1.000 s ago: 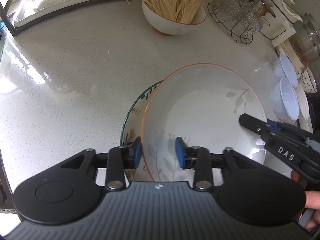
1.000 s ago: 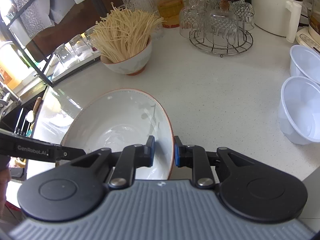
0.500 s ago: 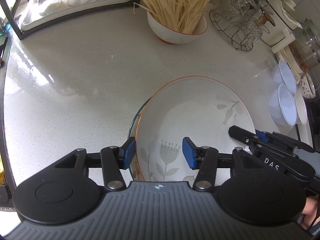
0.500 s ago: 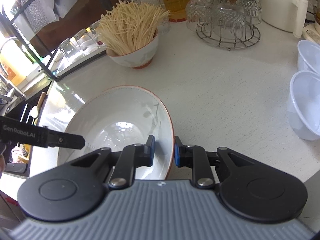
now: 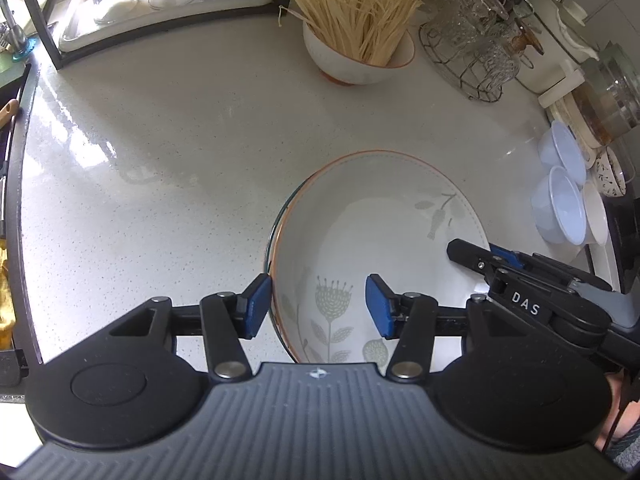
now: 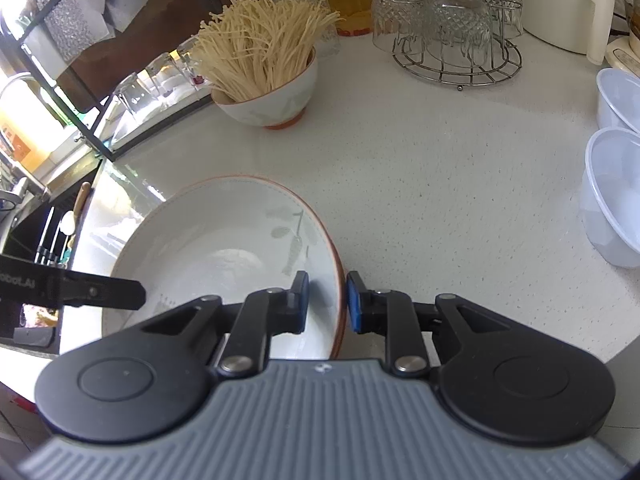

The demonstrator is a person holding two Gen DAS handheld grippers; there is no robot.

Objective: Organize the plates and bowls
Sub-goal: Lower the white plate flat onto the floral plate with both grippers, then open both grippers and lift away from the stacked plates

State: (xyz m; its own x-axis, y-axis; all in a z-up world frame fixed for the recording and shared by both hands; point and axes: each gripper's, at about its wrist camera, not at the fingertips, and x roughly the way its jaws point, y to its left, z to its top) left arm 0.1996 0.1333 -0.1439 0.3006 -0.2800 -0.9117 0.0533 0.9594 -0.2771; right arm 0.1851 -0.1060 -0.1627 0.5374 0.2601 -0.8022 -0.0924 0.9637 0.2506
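Note:
A white orange-rimmed plate (image 5: 376, 216) with a grey flower pattern sits on a green-rimmed plate (image 5: 270, 236), of which only a thin edge shows at the left. My left gripper (image 5: 318, 306) is open, its pads either side of the plate's near-left rim without gripping. My right gripper (image 6: 325, 300) straddles the same plate's (image 6: 224, 248) right rim with its jaws close together; a small gap shows at the outer pad. It also shows in the left wrist view (image 5: 492, 258).
A bowl of dry noodles (image 5: 360, 52) stands at the back. A wire rack of glasses (image 6: 456, 40) is behind it to the right. Clear plastic bowls (image 6: 616, 196) sit at the right counter edge. A tray of glasses (image 5: 160, 4) is back left.
The orange-rimmed plate has come down to sit centred on the green-rimmed plate, which is now almost covered. My left gripper has opened off the rim. The right gripper's jaws have parted slightly.

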